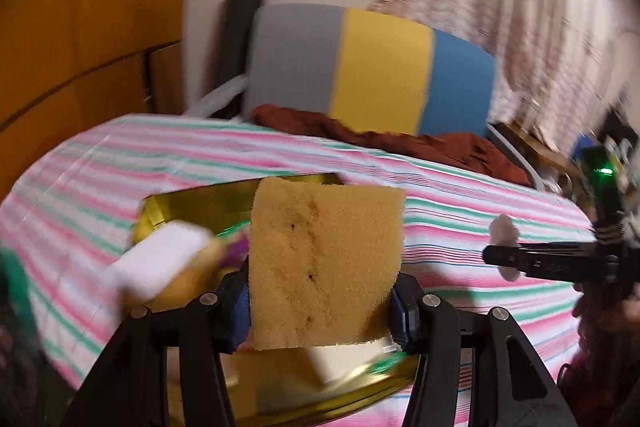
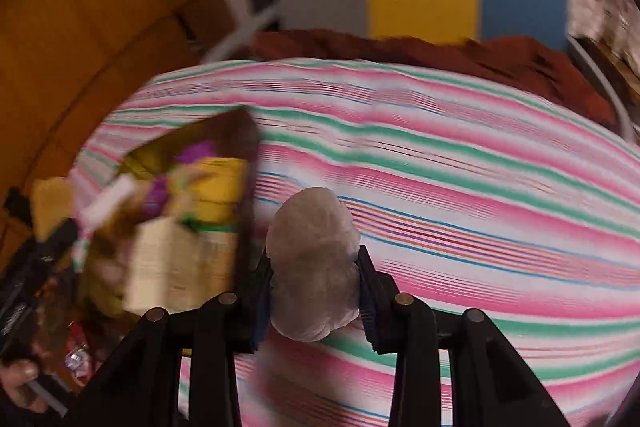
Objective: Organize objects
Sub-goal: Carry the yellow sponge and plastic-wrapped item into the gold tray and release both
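The left hand-held gripper (image 1: 322, 311) clamps the yellow sponge (image 1: 324, 263) (jaws opening); it may drop outside the gold tray (image 1: 160, 211). The right hand-held gripper (image 2: 316, 291) squeezes a grey wad (image 2: 314, 259).

My left gripper (image 1: 320, 291) pinches a yellow sponge (image 1: 324, 263), jaws easing apart. My right gripper (image 2: 316, 291), tipped downward, clamps a crumpled grey wad (image 2: 314, 259).

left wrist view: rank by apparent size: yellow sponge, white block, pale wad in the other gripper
1. yellow sponge, though it sits closest to the lens, which inflates it
2. white block, blurred
3. pale wad in the right hand-held gripper
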`<state>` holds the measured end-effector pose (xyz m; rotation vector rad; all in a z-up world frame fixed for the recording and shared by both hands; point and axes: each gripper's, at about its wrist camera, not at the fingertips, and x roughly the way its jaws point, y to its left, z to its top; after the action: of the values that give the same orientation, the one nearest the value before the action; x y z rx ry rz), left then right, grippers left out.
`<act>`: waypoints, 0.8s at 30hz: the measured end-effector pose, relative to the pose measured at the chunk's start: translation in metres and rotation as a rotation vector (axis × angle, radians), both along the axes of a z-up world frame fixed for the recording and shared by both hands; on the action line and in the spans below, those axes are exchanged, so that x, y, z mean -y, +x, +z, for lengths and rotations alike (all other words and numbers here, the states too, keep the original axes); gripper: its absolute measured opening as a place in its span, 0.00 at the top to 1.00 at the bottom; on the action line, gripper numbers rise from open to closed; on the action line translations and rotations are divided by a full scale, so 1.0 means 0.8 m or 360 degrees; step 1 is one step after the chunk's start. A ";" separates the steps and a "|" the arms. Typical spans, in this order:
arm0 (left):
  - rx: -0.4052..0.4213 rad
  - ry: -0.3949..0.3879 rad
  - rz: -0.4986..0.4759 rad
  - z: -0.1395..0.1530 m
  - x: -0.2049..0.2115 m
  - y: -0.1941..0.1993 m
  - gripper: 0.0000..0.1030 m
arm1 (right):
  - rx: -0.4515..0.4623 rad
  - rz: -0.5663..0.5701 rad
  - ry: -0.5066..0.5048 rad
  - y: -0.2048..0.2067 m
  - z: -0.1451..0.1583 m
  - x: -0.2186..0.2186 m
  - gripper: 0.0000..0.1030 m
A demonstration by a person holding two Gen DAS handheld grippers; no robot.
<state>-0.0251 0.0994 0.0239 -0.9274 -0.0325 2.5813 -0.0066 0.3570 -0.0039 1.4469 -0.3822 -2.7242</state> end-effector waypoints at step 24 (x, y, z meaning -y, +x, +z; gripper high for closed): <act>0.0204 0.0128 0.0177 -0.044 0.083 -0.040 0.26 | -0.0038 0.0156 0.0092 -0.098 -0.026 0.139 0.21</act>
<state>-0.0569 0.0332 -0.0116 -1.0875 -0.2282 2.5954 -0.0852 0.2461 -0.0246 1.4053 -0.2271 -2.6931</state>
